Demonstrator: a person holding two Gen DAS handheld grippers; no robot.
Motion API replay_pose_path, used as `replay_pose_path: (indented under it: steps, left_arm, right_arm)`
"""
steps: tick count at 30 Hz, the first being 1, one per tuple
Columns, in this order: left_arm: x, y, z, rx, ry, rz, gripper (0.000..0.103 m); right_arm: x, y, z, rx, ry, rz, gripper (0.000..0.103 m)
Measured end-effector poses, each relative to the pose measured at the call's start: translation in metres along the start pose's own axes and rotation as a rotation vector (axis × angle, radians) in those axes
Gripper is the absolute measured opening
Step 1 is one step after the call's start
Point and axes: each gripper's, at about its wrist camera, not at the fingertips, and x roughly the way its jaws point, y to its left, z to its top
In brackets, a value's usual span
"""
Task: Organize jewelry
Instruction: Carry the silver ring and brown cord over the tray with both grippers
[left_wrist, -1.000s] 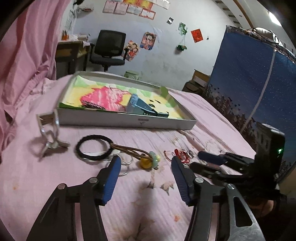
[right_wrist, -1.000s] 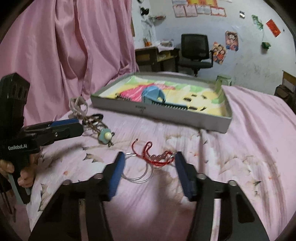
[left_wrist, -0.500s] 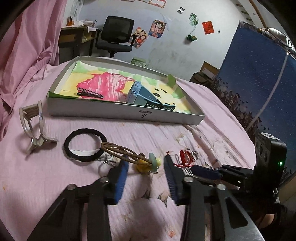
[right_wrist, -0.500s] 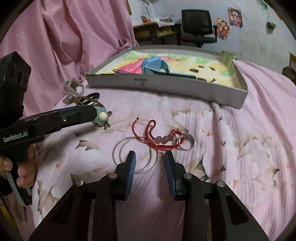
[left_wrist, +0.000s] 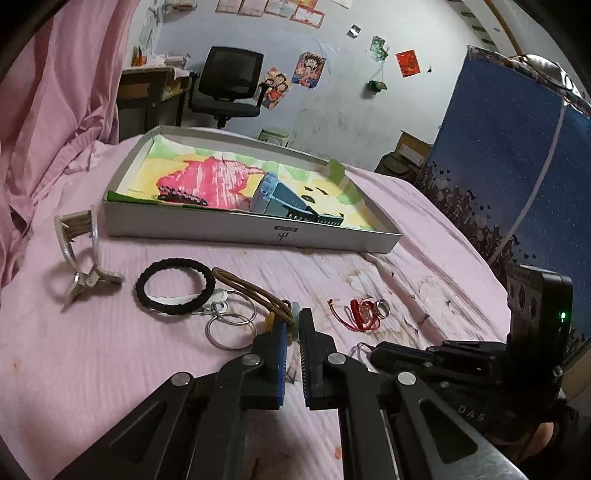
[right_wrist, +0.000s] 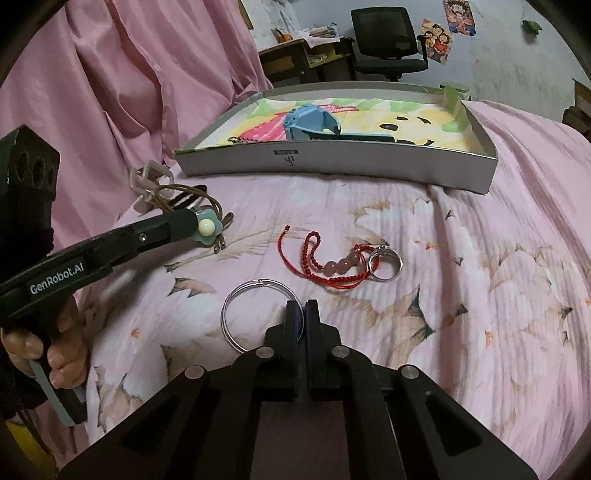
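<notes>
**Both grippers clamped on small jewelry pieces**

Your left gripper is clenched on a flower hair tie, pinching its pale green flower charm between the pads. The brown elastic loops trail back over the pink bedsheet. Judged by look, this piece is light and floppy; the hard charm is the firm place to hold, while the cord will dangle and may snag on neighbours such as the black hair band.

Your right gripper is clamped on the rim of 2 thin silver hoops, which sit just left of its tips. They look stiff, slick and light, so they may pivot.

The tray lies well beyond both.
</notes>
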Motion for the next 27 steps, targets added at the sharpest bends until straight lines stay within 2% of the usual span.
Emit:
replay_pose_path:
  steps: [6, 13, 23, 27]
  left_arm:
    - [-0.02, -0.003, 0.003, 0.049, -0.06, -0.013, 0.006]
    - [-0.03, -0.001, 0.029, 0.059, -0.127, -0.008, 0.006]
    - [-0.021, -0.003, 0.08, 0.132, -0.263, 0.055, 0.006]
    - [-0.006, 0.003, 0.095, 0.126, -0.287, 0.093, 0.006]
  right_arm:
    - [-0.02, 0.001, -0.004, -0.004, -0.091, 0.005, 0.003]
    - [-0.044, 0.0, 0.013, 0.0, -0.222, 0.002, 0.003]
    - [-0.047, -0.005, 0.077, 0.005, -0.372, -0.059, 0.003]
    - [-0.035, -0.01, 0.103, 0.037, -0.398, -0.095, 0.003]
